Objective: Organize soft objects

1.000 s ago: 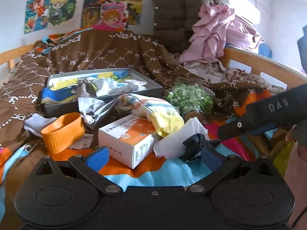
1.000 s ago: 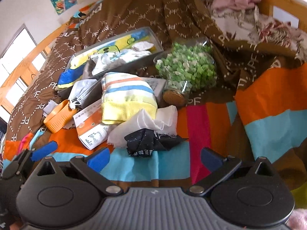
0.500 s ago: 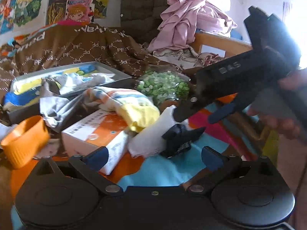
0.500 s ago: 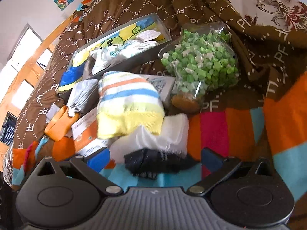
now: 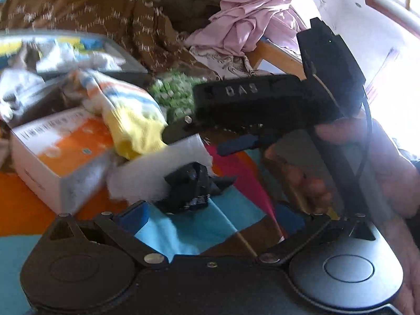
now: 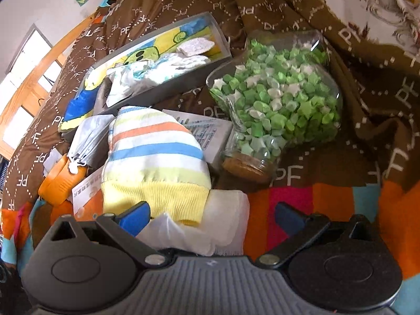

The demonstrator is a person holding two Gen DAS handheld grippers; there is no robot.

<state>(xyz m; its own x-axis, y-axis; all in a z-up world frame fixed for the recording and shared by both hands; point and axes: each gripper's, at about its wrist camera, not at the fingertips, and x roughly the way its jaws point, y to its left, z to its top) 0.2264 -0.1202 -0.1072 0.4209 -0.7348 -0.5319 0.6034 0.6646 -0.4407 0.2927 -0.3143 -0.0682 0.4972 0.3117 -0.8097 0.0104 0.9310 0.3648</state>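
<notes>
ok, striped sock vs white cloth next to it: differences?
The striped sock has orange, blue and yellow bands with a ribbed yellow cuff; the white cloth is plain. The sock drapes over the boxes; the cloth lies lower, partly under the cuff. Both are soft and ungripped.

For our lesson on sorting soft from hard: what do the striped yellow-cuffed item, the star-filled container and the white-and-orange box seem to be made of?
Striped yellow-cuffed item: knitted fabric, matt; the cuff shows ribbing, so probably cotton-like yarn.
Star-filled container: clear glass or hard plastic, glossy with highlights; its stopper looks like cork, and the green and white stars look like folded paper.
White-and-orange box: printed cardboard, smooth, with sharp folded edges.
</notes>
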